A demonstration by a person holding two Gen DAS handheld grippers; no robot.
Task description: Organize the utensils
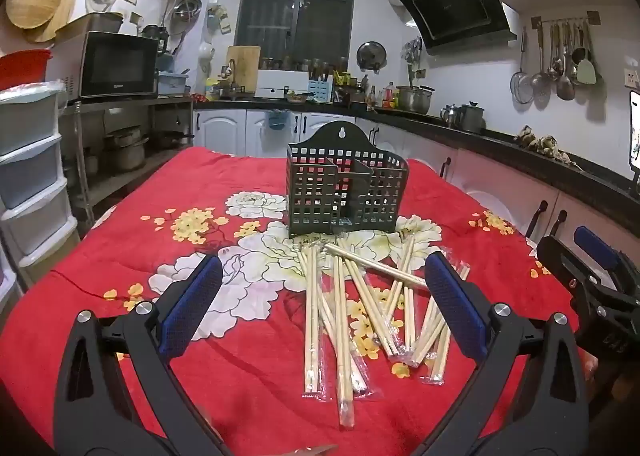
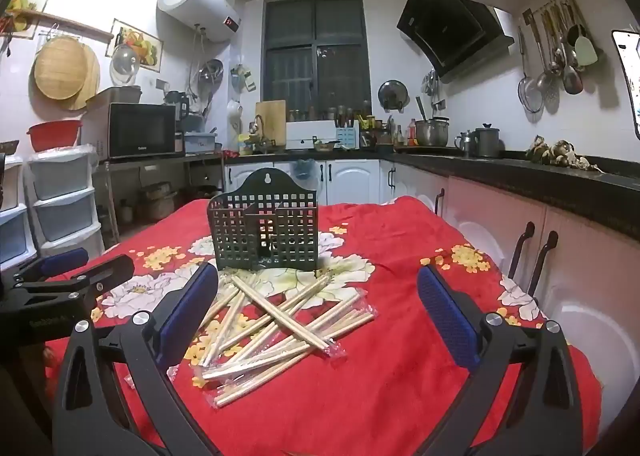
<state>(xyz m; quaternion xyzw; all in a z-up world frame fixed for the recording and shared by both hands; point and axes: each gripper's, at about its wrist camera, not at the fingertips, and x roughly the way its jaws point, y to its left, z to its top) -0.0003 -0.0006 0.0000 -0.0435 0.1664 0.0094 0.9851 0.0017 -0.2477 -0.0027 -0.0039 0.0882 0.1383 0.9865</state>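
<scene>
Wooden chopsticks (image 1: pixel 360 304) lie heaped just ahead — between both gaping tongs (image 1: pixel 324 300).

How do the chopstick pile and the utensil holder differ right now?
1. The chopsticks lie flat and crisscrossed on the red floral cloth; the utensil holder stands upright behind them.
2. The chopsticks are pale wood, several in clear wrappers; the holder is dark perforated plastic.
3. The chopsticks are scattered loose; the holder's compartments look empty.

Shared: both rest on the cloth, untouched by either tool.
</scene>
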